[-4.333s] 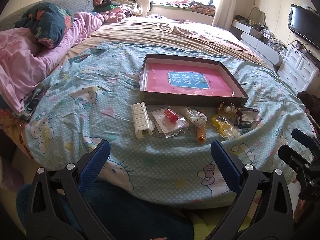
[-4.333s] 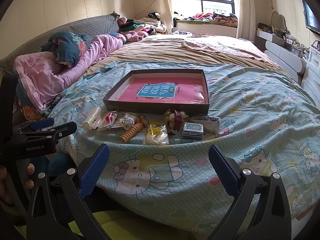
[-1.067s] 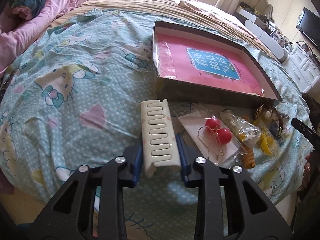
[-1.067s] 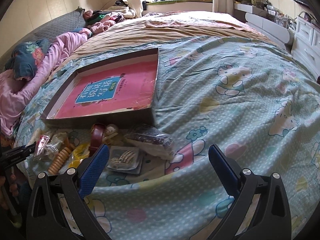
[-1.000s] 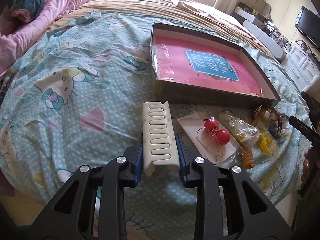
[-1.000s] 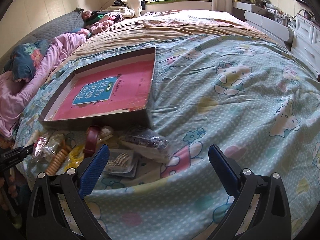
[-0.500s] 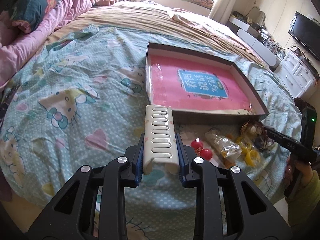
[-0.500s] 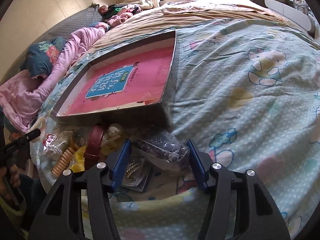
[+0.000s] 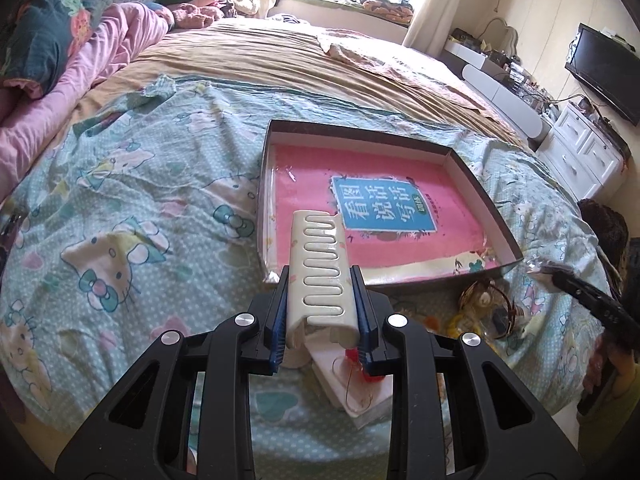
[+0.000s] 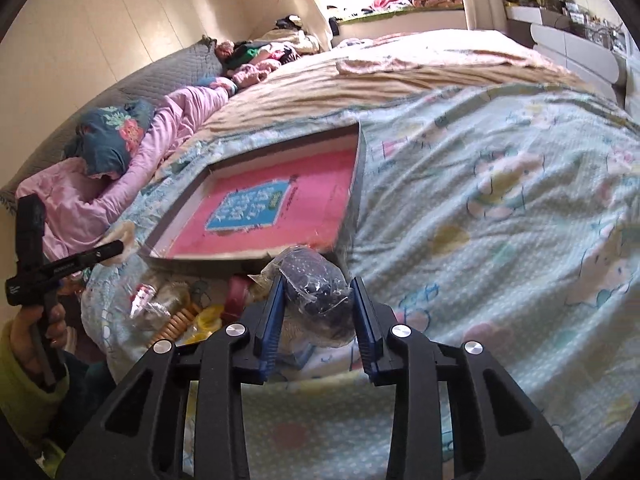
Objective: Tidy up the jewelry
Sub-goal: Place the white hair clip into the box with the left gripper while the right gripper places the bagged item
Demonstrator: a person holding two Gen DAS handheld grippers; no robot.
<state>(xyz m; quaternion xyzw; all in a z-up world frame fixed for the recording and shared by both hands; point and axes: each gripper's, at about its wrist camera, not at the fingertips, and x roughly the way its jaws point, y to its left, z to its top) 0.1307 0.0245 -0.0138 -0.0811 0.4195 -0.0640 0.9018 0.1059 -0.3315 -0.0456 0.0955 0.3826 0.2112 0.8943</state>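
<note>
In the left wrist view, our left gripper (image 9: 322, 312) pinches one cream plastic comb-shaped clip (image 9: 319, 276), raised over the near edge of the one dark shallow box (image 9: 476, 184).

In the right wrist view, our right gripper (image 10: 318, 312) clamps one clear plastic bag of dark beads (image 10: 314, 288), just before that box's near corner.

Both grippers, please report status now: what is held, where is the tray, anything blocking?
Left gripper shut on white hair clip, lifted at tray near edge. Right gripper shut on bagged dark beads. Other jewelry on bedspread; path looks clear.
</note>
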